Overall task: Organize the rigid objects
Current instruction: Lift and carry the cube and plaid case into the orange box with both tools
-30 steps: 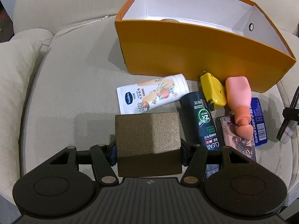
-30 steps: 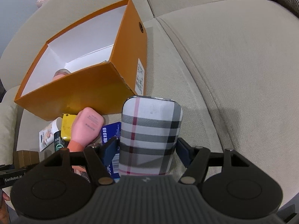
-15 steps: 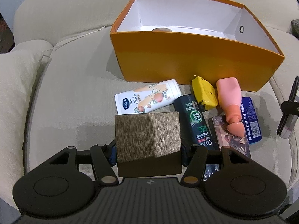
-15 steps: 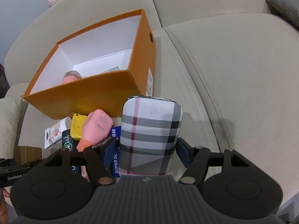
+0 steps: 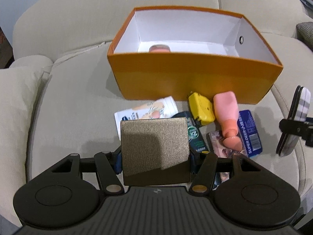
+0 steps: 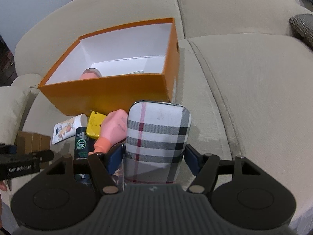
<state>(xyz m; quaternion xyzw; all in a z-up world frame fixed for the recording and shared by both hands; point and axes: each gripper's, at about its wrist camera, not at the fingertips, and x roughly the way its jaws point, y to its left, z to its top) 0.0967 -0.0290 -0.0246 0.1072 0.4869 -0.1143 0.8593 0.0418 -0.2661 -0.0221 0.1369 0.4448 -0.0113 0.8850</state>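
Observation:
My left gripper [image 5: 155,156] is shut on a brown textured box [image 5: 154,146] and holds it above the sofa seat. My right gripper [image 6: 154,156] is shut on a plaid case [image 6: 158,135], which also shows edge-on in the left wrist view [image 5: 293,121]. An open orange box [image 5: 195,82] stands ahead on the sofa, also in the right wrist view [image 6: 109,92], with a pink bottle [image 6: 91,74] inside. In front of it lie a white tube [image 5: 148,107], a dark can [image 5: 195,135], a yellow object [image 5: 200,108], a pink bottle [image 5: 227,113] and a blue pack [image 5: 249,131].
The beige sofa seat [image 5: 78,107] carries everything. Its backrest [image 5: 117,9] rises behind the orange box and an armrest cushion [image 5: 15,101] is at the left. A patterned card [image 5: 217,143] lies under the pink bottle. A dark checked cushion [image 6: 303,27] sits far right.
Both grippers have risen and pulled back with their loads, so the orange box looks farther off and more of its inside shows. The loose items have not moved.

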